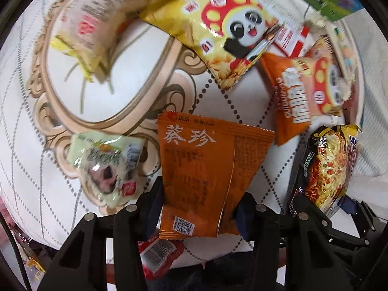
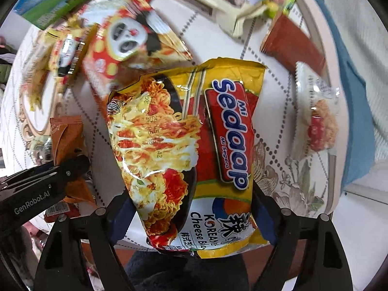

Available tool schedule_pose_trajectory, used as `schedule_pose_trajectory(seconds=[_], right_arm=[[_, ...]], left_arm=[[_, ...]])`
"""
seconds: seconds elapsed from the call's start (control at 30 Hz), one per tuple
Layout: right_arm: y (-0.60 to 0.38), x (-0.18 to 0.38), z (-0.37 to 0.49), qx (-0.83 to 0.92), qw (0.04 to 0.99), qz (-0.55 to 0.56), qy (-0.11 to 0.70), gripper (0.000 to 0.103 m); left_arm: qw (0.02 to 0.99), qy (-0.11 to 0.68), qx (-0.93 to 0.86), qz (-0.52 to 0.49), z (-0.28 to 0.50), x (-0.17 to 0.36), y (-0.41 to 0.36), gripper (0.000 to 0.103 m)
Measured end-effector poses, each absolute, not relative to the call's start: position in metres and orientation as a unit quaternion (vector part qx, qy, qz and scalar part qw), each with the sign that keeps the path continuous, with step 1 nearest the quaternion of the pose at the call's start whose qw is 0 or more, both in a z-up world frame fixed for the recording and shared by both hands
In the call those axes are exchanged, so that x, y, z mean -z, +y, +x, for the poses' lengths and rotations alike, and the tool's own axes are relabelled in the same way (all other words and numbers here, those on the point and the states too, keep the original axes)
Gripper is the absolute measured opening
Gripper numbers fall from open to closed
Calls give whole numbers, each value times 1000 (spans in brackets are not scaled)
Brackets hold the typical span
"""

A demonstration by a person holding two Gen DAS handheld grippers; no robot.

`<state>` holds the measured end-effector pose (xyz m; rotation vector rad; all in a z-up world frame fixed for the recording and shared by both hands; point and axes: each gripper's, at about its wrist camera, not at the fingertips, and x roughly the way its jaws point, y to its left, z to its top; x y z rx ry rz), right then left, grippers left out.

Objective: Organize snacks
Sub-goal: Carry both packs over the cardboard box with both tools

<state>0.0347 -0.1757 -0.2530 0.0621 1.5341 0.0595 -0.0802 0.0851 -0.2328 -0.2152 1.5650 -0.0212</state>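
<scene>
My left gripper (image 1: 197,208) was clenched on an orange seed packet (image 1: 201,169), lifted off the patterned tablecloth (image 1: 135,36). Left of it lay a pale green snack pouch (image 1: 106,165); farther off, a yellow panda chip bag (image 1: 218,31). To the right, my right gripper (image 2: 194,218) pinched the Mi Sedaap noodle pack (image 2: 189,145) by its sides, also held clear of the cloth. A red panda bag (image 2: 126,46) lay beyond it to the left, a clear-wrapped pastry (image 2: 315,114) at the right.
</scene>
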Motion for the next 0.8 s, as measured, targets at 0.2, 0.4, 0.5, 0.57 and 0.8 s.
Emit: schedule_pose_trajectory(seconds=[0.2, 0.4, 0.5, 0.57, 0.8], right_arm=[[-169, 203, 7, -43, 736, 74, 671, 86], [-171, 141, 19, -78, 759, 114, 636, 86], [-179, 106, 48, -103, 771, 131, 615, 86], [-184, 77, 78, -120, 779, 139, 599, 86], [-168, 23, 190, -154, 802, 122, 564, 86]], left_arm=[[724, 680, 21, -117, -107, 174, 112, 48], [753, 636, 34, -162, -130, 110, 163, 48], [768, 612, 40, -184, -119, 63, 188, 48], [778, 598, 39, -190, -104, 30, 193, 48], [801, 565, 28, -195, 6, -42, 231, 48]])
